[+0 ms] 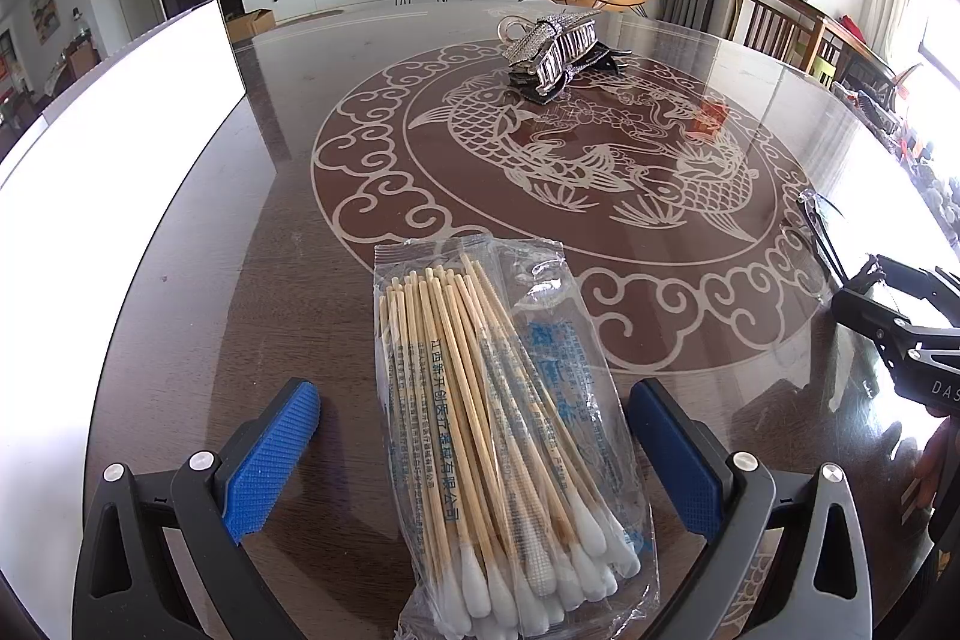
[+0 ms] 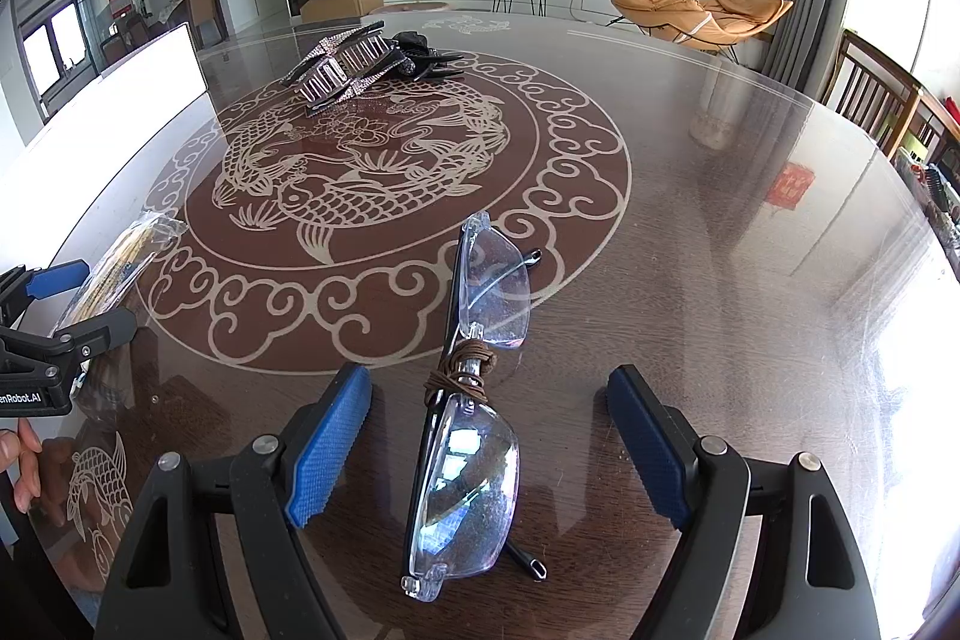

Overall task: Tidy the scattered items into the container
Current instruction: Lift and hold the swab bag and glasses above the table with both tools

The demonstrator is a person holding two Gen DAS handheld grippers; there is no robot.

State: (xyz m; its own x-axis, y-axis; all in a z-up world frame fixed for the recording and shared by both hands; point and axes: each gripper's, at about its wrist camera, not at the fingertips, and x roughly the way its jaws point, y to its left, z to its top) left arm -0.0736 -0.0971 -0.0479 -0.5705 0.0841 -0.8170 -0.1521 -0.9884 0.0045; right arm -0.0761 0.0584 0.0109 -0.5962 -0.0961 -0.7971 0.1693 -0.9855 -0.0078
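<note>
Tabletop [image 1: 252, 280]: swabs [image 1: 504, 436], glasses [image 2: 468, 400]

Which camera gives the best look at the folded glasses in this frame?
The right wrist view: the glasses lie on the table between the open jaws, both lenses and the cord-wrapped bridge clear. The left wrist view shows only a sliver of them at its right edge, beside the right gripper.

A: Table [image 1: 252, 232] colour?
B: Dark brown wood grain, cream koi-and-cloud motif in a ring.
A: Pads?
B: Blue, cross-hatched, on black frames, left gripper [image 1: 474, 451] and right gripper [image 2: 489, 442].
A: Items?
B: Swab pack [image 1: 510, 436]: clear wrap, blue print, tan sticks, white tips. Glasses [image 2: 474, 400]: clear lenses, black arms, brown cord. Hair clips [image 1: 555, 49]: silver rhinestones, black. Container [image 1: 114, 142]: white.
</note>
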